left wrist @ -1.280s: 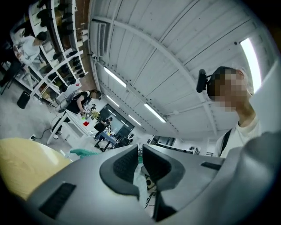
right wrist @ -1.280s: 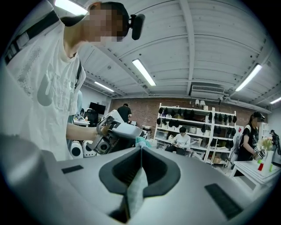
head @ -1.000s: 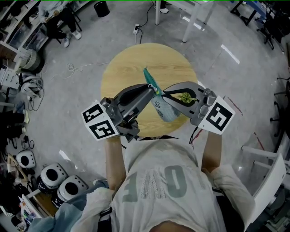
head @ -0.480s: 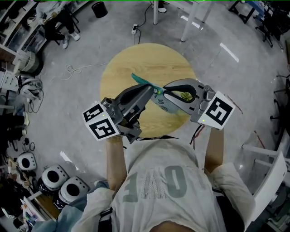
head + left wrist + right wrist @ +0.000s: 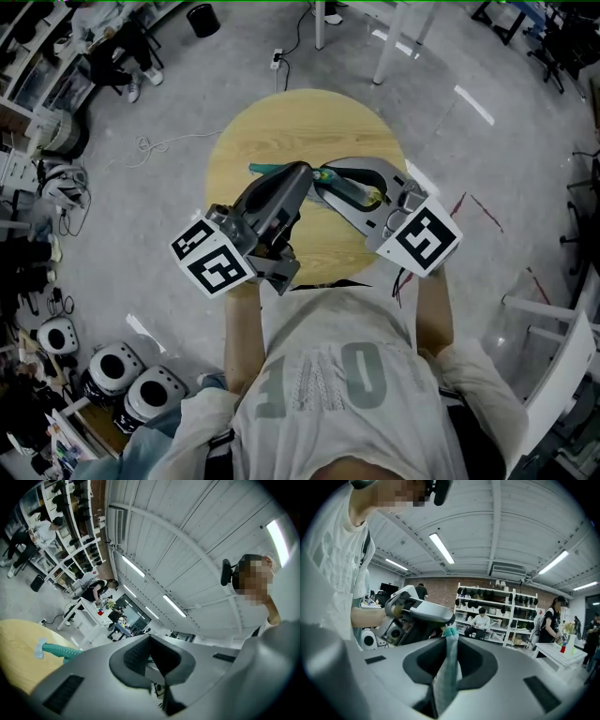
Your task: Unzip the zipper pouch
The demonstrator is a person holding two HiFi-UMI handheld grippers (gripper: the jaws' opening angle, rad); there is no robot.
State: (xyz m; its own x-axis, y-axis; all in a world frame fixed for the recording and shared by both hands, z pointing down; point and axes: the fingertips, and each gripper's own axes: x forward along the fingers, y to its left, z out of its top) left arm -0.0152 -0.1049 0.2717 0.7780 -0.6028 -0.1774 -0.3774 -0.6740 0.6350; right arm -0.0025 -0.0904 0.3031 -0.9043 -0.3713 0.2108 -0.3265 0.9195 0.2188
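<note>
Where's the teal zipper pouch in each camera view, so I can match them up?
Head view: the teal zipper pouch is mid-frame, over the round wooden table.
Left gripper view: its end pokes out at lower left, over the tabletop.
Right gripper view: a strip rising from bottom centre.
Shared landmark: the left tongs, shut at the pouch, which also face the camera in the right gripper view.

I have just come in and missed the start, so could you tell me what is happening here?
A person works a teal fabric zipper pouch over a round wooden table with two handheld grippers. The left gripper has its fingers shut on the pouch. The right gripper has just been opening its fingers, with the pouch between them.
</note>
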